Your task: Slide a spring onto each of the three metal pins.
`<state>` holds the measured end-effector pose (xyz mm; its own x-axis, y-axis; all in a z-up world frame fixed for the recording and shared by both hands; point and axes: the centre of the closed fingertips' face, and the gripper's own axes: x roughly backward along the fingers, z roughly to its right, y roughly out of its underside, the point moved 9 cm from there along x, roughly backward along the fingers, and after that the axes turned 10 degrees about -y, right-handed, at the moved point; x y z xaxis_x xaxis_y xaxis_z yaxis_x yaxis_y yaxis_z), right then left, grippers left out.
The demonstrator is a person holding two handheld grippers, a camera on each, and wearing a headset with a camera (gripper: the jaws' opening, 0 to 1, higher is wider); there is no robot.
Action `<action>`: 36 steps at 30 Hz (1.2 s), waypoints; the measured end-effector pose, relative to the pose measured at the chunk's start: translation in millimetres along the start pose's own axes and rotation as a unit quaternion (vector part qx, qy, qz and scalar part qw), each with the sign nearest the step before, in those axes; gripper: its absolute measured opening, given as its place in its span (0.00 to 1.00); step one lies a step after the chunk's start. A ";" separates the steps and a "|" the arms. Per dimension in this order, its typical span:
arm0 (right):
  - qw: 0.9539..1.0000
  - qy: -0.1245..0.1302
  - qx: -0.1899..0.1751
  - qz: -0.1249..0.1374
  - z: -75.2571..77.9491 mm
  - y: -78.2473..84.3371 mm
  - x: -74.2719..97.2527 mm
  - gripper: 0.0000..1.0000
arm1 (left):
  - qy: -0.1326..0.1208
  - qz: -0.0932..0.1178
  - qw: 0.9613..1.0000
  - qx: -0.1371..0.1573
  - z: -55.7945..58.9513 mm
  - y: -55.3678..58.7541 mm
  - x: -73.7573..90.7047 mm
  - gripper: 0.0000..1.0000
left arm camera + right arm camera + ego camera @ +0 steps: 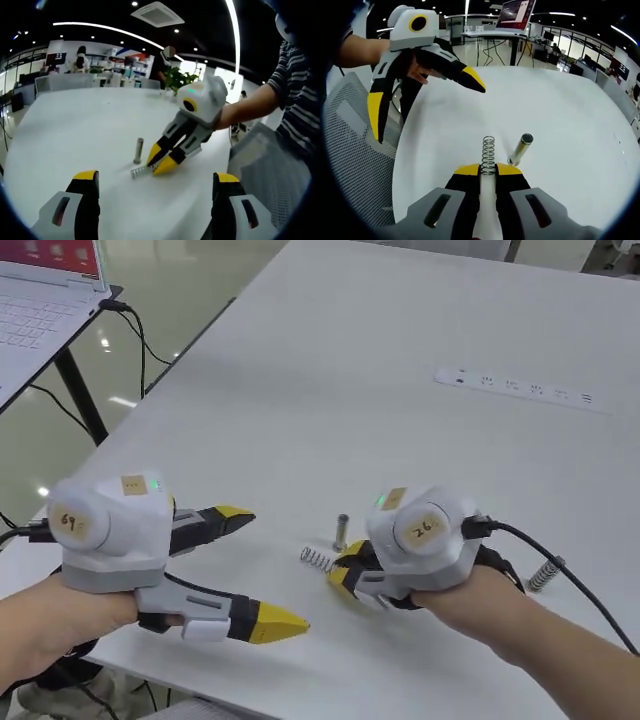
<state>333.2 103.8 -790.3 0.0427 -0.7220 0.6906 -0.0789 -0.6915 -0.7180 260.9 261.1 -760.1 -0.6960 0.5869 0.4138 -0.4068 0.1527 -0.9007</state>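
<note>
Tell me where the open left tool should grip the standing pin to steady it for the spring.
Probably low on the shaft of the pin, coming in sideways from where the left tool is. The pin stands upright, so its round side offers the grip, and its top should stay free for the spring that the right tool holds.

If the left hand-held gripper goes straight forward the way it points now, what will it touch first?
Probably the spring, held by the right hand-held gripper; the pin stands a little beyond it. Depth is uncertain.
</note>
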 end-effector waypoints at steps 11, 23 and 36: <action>1.000 -0.001 0.022 -0.001 -10.2 8.9 34.1 0.07 | 0.013 0.000 1.000 -0.005 7.9 -5.6 -6.6 0.89; 0.999 0.005 0.036 -0.002 -12.8 24.0 75.0 0.07 | 0.054 -0.012 0.998 -0.003 23.8 -5.6 -18.5 0.82; 0.998 -0.003 0.058 -0.019 -13.1 42.0 96.7 0.07 | 0.089 -0.026 0.996 -0.014 35.4 -7.5 -33.7 0.74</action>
<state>321.0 5.2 -752.6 0.0485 -0.6948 0.7176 0.0378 -0.7166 -0.6964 266.4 212.0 -762.6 -0.5570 0.7091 0.4323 -0.4208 0.2077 -0.8830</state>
